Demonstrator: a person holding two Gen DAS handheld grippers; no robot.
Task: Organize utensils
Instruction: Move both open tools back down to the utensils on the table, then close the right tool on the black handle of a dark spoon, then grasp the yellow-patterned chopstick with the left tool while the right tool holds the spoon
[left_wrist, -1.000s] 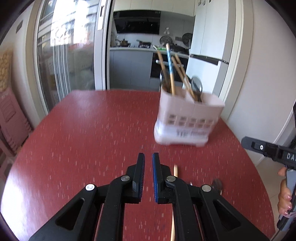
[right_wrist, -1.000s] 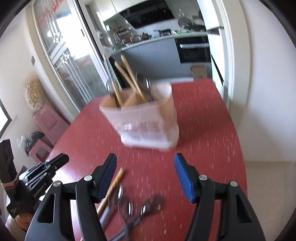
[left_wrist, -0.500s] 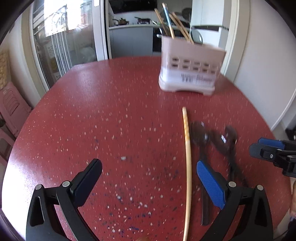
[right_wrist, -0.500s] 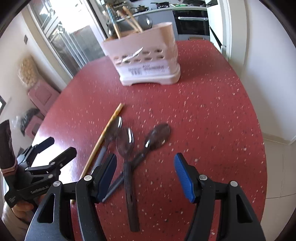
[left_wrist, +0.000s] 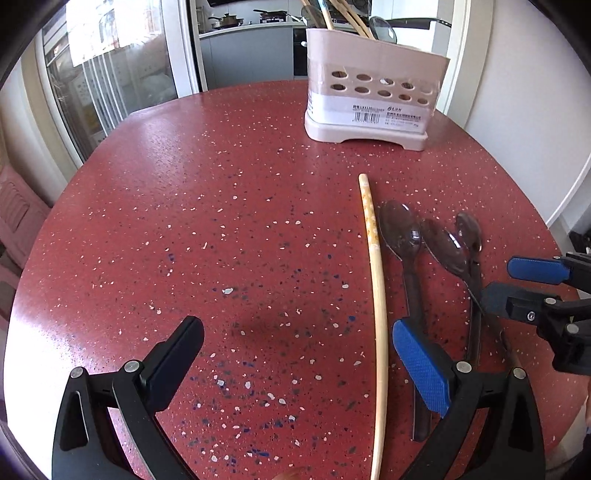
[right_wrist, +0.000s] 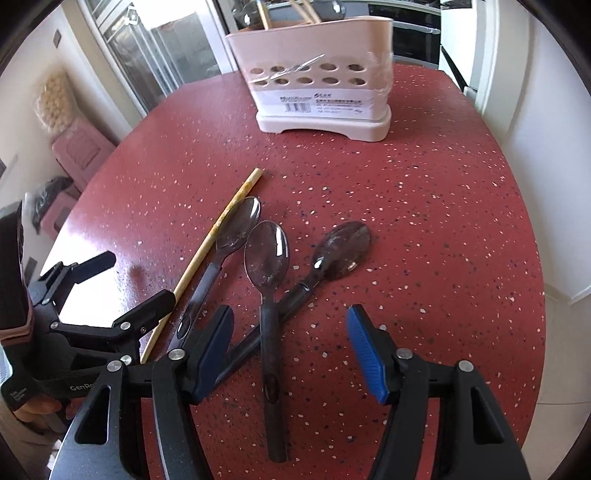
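on the red counter (left_wrist: 184, 221), short of the pink caddy (left_wrist: 373, 99), lie a stiff, light chopstick (left_wrist: 376, 277) and three slick dark spoons (right_wrist: 267, 266), best pinched mid-handle, while the left gripper (left_wrist: 295, 354) and right gripper (right_wrist: 291, 343) hover with jaws spread.

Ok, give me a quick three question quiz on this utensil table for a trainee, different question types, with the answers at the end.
1. True or false: the left gripper is shut on the chopstick.
2. How many loose spoons lie on the table? A) one B) three C) five
3. Fill in: the middle spoon has its handle lying across the handle of the ______ spoon.

Key: 1. False; both it and the right gripper are open and empty. 2. B; the utensil holder stands beyond them. 3. Rightmost.
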